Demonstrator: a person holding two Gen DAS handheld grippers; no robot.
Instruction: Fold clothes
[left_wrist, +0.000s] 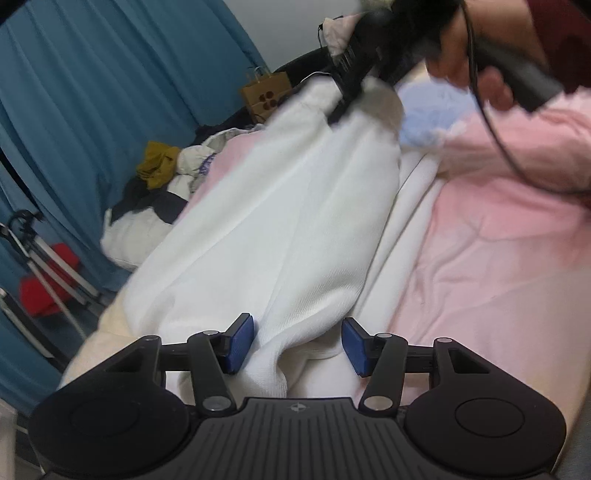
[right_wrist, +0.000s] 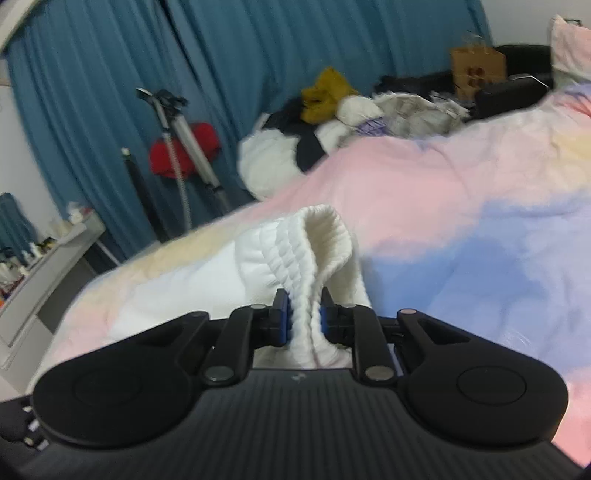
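Right now, reading from my left, my left gripper (left_wrist: 298, 345) has its blue pads spread apart, with a bulge of the white ribbed knit garment (left_wrist: 280, 206) lying between them; I judge it is not clamped. That garment runs as a long band straight away from this gripper across the pink and blue pastel bedspread (left_wrist: 491, 258), its long axis pointing up toward the far end, where my right gripper (right_wrist: 303, 319) meets it. In the right wrist view that gripper is pinched on the bunched ribbed edge of the same garment, cloth pressed between both pads. So the two ends of the long axis are each at a gripper, the near hem at the left one, the far edge held by the right. Whichever fold comes, I think it turns on that line: the right end would travel along it toward the left. Motion blur keeps me from telling how taut the cloth is.
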